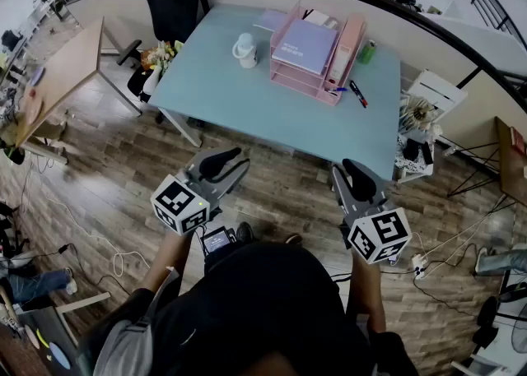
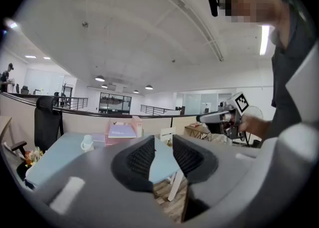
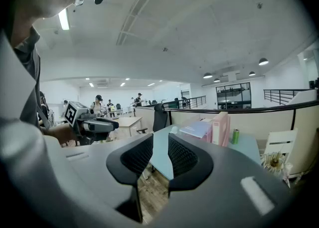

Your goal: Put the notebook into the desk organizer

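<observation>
A lavender notebook (image 1: 306, 44) lies flat on the top tier of the pink desk organizer (image 1: 284, 78), which stands at the far side of the light blue table (image 1: 247, 115). I stand on the wooden floor, well back from the table. My left gripper (image 1: 226, 156) and right gripper (image 1: 352, 170) are both raised in front of me, far short of the table. The left gripper (image 2: 163, 144) has a narrow gap between its jaws with nothing in it. The right gripper (image 3: 160, 144) is nearly closed and empty. The notebook (image 2: 122, 131) (image 3: 199, 128) shows small in both gripper views.
A white jug (image 1: 244, 49), a green bottle (image 1: 366, 52) and pens (image 1: 357, 93) sit on the table. A black office chair (image 1: 171, 0) stands at its far left, a wooden desk (image 1: 66, 70) further left, a white stand (image 1: 424, 107) at right. Cables (image 1: 123, 263) lie on the floor.
</observation>
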`<state>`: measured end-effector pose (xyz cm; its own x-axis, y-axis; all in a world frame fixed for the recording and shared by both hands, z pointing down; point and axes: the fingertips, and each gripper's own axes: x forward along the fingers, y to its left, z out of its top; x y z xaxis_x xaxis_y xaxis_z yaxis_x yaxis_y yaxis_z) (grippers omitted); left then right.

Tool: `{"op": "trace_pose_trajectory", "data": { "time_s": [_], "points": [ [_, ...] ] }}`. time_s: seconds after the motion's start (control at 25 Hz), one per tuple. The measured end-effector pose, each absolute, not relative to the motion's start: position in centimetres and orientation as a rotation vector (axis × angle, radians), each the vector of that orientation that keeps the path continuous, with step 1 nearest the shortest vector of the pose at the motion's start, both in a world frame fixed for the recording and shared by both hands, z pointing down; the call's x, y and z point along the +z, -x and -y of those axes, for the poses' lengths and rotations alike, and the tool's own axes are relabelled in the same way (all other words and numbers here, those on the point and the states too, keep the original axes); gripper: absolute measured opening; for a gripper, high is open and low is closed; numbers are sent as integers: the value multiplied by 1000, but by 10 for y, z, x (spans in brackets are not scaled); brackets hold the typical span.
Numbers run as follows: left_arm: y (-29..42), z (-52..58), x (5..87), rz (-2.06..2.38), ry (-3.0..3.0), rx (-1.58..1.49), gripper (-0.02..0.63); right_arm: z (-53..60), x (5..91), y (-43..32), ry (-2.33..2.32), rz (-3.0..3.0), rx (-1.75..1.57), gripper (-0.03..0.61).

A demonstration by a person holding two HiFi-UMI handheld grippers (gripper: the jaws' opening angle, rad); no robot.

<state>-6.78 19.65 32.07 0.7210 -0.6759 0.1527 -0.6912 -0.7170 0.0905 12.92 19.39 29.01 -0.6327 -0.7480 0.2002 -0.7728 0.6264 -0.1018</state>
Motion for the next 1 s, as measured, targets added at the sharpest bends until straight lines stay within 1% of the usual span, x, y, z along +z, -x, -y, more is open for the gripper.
{"op": "trace_pose_trajectory", "data": {
  "time_s": [0.48,1.0],
  "points": [
    [99,-190,329,1079,-2770,160,170,-187,292,-99,-1301,2690,286,77],
    [157,-182,334,995,-2807,129,170,-182,282,-49,-1447,2677,295,77]
  ]
}}
